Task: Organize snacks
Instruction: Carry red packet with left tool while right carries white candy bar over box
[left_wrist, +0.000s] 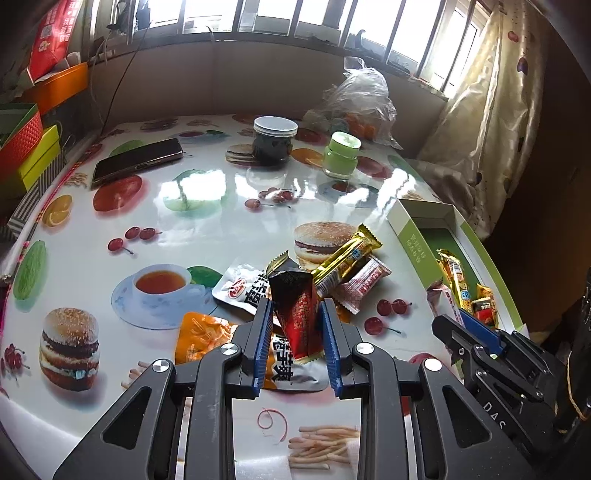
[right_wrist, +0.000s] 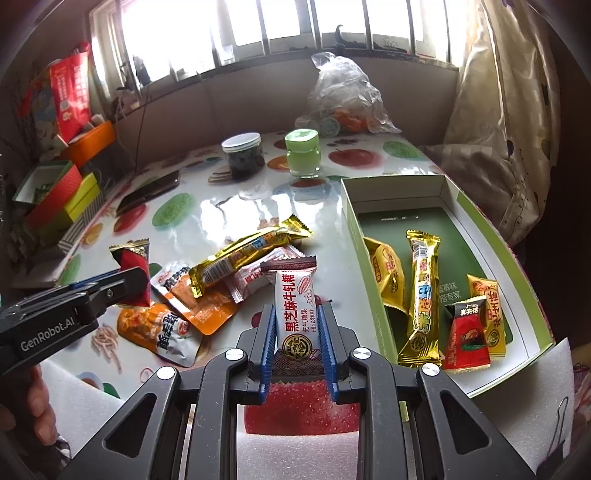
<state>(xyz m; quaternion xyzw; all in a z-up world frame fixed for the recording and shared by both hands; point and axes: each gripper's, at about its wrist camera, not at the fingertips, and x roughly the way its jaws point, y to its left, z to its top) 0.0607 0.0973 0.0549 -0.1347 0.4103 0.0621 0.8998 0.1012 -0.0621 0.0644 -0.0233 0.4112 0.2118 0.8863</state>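
Our left claw pinches a red wedge at lower centre; our right claw pinches a white candy beside the box at right. Both wrappers are slick, so they may slip before reaching the box.

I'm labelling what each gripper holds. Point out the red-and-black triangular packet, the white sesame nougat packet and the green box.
red-and-black triangular packet (left_wrist: 295, 310), left wrist view, on its red front face.
white sesame nougat packet (right_wrist: 295, 314), right wrist view, on its printed middle.
green box (right_wrist: 491, 225), right wrist view, on its right rim.
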